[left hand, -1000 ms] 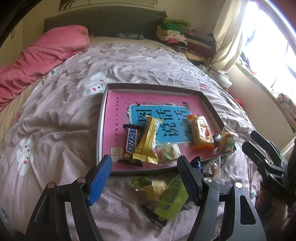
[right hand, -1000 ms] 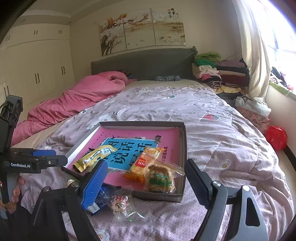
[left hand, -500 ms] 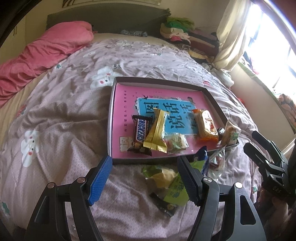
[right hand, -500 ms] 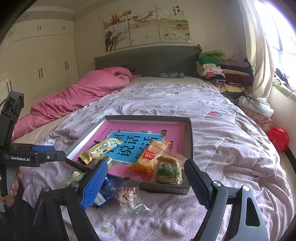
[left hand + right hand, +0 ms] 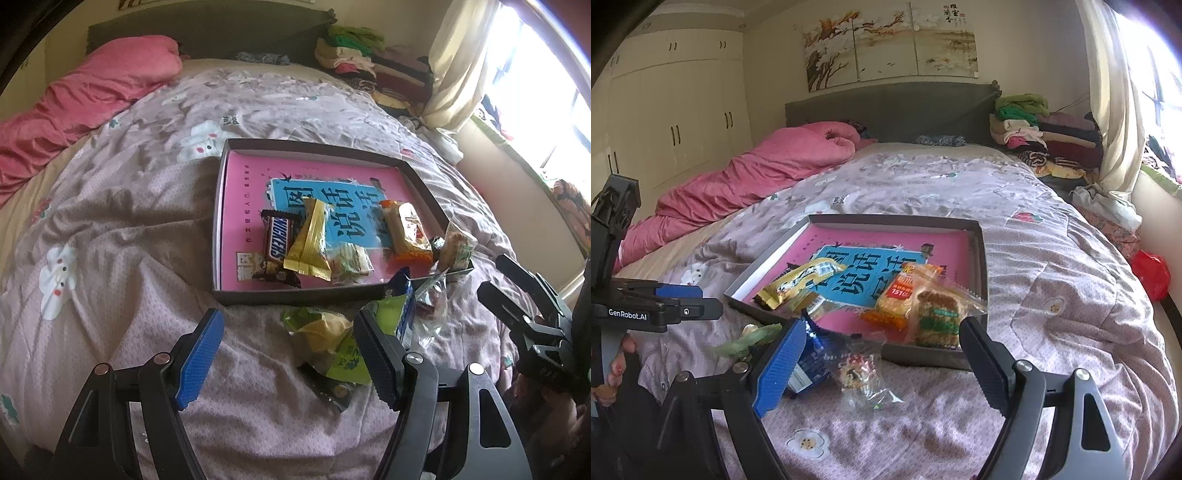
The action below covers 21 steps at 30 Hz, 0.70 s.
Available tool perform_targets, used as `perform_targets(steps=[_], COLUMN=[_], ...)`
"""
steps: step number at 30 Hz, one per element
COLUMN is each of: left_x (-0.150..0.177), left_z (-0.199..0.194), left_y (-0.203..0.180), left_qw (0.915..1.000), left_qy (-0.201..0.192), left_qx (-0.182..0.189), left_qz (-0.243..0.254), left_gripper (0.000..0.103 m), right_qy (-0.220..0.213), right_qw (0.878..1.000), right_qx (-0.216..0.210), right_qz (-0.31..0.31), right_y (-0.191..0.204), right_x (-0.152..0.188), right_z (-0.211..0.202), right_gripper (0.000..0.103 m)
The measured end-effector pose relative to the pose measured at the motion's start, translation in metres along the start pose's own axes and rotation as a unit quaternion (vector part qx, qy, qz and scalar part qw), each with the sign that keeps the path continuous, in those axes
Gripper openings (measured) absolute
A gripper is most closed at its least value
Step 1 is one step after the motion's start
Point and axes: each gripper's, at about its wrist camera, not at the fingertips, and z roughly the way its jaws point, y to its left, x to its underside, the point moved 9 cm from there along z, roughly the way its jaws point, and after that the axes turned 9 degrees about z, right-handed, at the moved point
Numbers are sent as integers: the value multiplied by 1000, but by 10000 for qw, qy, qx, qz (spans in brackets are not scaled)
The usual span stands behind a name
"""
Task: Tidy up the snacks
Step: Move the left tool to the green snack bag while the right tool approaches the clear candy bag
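The left gripper [image 5: 288,354] and right gripper [image 5: 882,358] are held wide apart, with nothing in them. Loose snacks lie on the quilt [image 5: 110,258] just below: a green packet [image 5: 347,354], a blue packet [image 5: 812,358], a clear candy bag [image 5: 858,373]. One should be pinched by its middle, lifted over the wall, and laid flat in the tray [image 5: 295,297] beside the Snickers bar [image 5: 279,240].

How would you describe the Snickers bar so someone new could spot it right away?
On the bed, find the shallow grey box with the pink book inside. The Snickers bar lies near its front left corner, partly under a gold wrapper. It is the only dark brown wrapper with blue lettering.
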Motion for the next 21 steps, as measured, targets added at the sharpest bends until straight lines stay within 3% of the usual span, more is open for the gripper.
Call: perform_targets(steps=[10, 21], left_x=[6, 21], left_z=[3, 3], left_y=[-7, -29], left_qw=[9998, 9971], left_qy=[115, 280], left_qx=[152, 648], left_qz=[49, 289], left_gripper=[74, 75], right_qy=[227, 431], right_qw=[9997, 9989], right_qx=[-47, -49], right_qz=[-104, -171], right_y=[11, 16], right_x=[13, 24], right_z=[3, 7], right_gripper=[85, 85])
